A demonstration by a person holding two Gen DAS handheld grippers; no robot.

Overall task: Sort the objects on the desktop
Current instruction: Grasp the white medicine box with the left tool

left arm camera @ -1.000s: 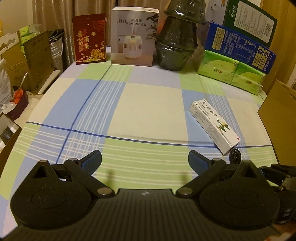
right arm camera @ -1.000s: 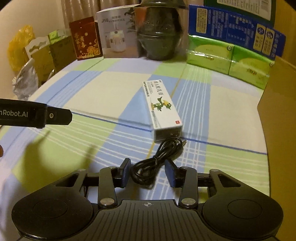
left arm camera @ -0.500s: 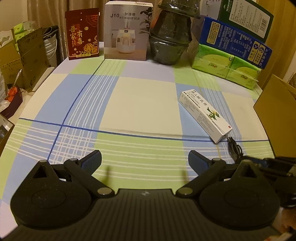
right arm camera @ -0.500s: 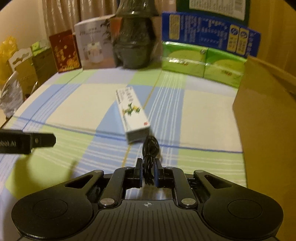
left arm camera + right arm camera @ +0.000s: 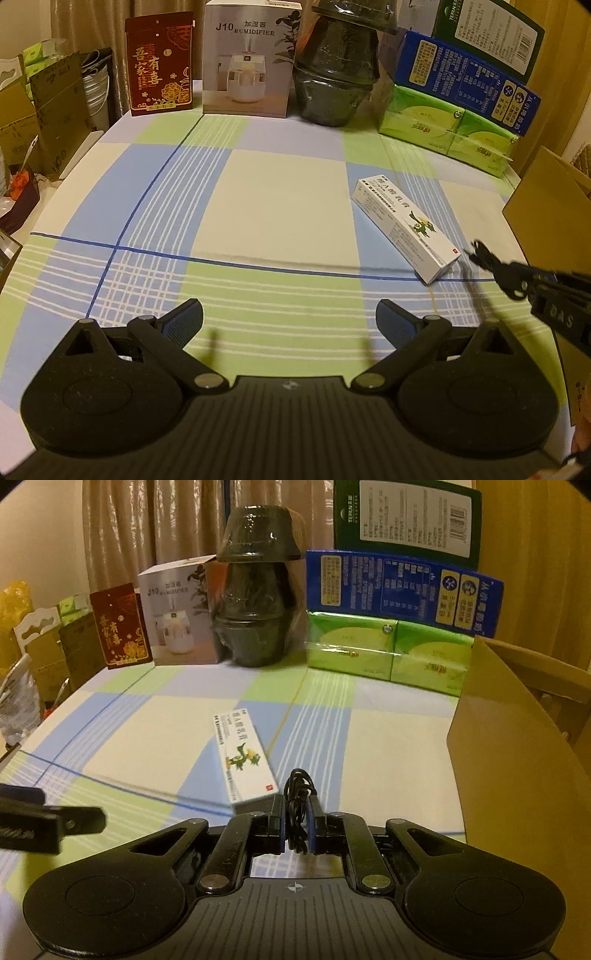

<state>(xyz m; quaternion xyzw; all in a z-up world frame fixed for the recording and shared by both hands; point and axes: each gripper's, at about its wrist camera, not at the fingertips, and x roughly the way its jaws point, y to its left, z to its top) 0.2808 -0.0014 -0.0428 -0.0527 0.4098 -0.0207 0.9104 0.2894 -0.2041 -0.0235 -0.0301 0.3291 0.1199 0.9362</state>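
A coiled black cable [image 5: 296, 797] is pinched between the closed right tongs [image 5: 296, 825], raised just above the table [image 5: 388, 746] covered in a blue, green and cream checked cloth. A long white cardboard carton [image 5: 243, 757] with a green print lies just beside it. The left tongs [image 5: 289, 317] are spread wide and empty. A brown cardboard box [image 5: 517, 760] stands at the right.

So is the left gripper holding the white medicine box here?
No: the left gripper is open and empty, and the white medicine box lies untouched on the checked tablecloth.
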